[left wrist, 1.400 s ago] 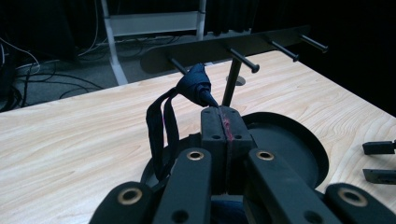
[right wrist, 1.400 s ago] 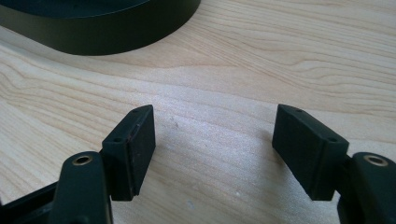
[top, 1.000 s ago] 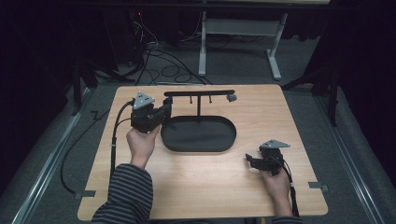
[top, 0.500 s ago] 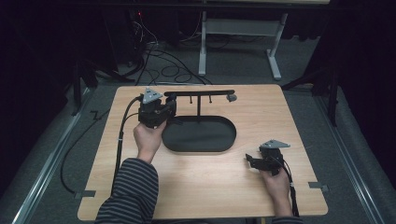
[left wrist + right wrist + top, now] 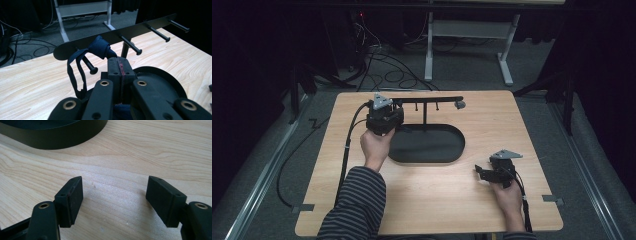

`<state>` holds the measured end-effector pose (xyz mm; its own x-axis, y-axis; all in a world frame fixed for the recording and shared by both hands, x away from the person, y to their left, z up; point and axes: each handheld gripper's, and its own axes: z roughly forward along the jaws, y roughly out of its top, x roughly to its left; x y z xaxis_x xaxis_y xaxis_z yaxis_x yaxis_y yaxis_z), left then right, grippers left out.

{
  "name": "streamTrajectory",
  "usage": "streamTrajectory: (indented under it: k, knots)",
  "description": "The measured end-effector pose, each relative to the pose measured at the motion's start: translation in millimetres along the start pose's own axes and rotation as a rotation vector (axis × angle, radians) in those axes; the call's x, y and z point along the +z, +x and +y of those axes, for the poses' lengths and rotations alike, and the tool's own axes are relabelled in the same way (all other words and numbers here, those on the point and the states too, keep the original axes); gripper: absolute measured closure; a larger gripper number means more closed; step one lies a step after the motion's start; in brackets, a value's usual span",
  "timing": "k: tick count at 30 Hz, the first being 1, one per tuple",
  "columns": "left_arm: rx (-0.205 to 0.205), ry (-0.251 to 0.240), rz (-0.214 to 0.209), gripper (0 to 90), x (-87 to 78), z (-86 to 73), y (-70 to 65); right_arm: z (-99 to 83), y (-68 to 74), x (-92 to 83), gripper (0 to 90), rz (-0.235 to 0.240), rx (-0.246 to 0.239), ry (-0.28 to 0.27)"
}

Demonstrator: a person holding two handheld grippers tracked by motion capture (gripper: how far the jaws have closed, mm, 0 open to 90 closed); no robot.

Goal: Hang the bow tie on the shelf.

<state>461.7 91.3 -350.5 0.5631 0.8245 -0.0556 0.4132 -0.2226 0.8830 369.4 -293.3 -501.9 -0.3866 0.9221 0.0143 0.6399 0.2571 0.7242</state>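
Note:
A black rack (image 5: 427,101) with a crossbar and several pegs stands on an oval black base (image 5: 427,144) at the table's middle. My left gripper (image 5: 384,116) is at the crossbar's left end, shut on a dark blue fabric loop (image 5: 100,48). The loop's strap (image 5: 73,67) hangs around the leftmost peg (image 5: 88,65) in the left gripper view. My right gripper (image 5: 484,172) rests low over the table at the front right, open with nothing between its fingers (image 5: 71,200); bare wood lies between them.
The oval base's rim (image 5: 55,138) lies just ahead of the right gripper. A small grey knob (image 5: 459,104) sits at the crossbar's right end. Cables (image 5: 349,150) trail off the table's left side. White desk legs (image 5: 507,60) stand on the floor beyond the table.
My left gripper has moved up and to the right, from beside the base's left end to the crossbar's left peg, carrying the blue loop. The right gripper has stayed still.

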Motion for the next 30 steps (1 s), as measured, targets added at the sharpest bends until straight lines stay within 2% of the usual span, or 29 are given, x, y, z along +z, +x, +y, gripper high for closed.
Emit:
streamTrajectory:
  k: [9,16,19,30]
  knots:
    - [0.012,0.021,0.024,89.7,9.4,-2.6,-0.2,0.0,0.0,0.0,31.3,0.001,0.000,0.000]
    - [0.012,0.035,0.026,89.5,13.7,-5.9,-0.9,0.0,0.0,0.0,31.3,0.001,0.000,0.000]
    - [0.000,0.033,0.023,88.5,13.5,-7.9,-0.2,0.0,0.0,-0.1,31.3,0.002,0.000,0.000]
    - [0.011,0.023,0.013,80.4,4.3,-8.5,-0.8,0.0,0.1,0.0,31.3,0.001,-0.001,0.000]
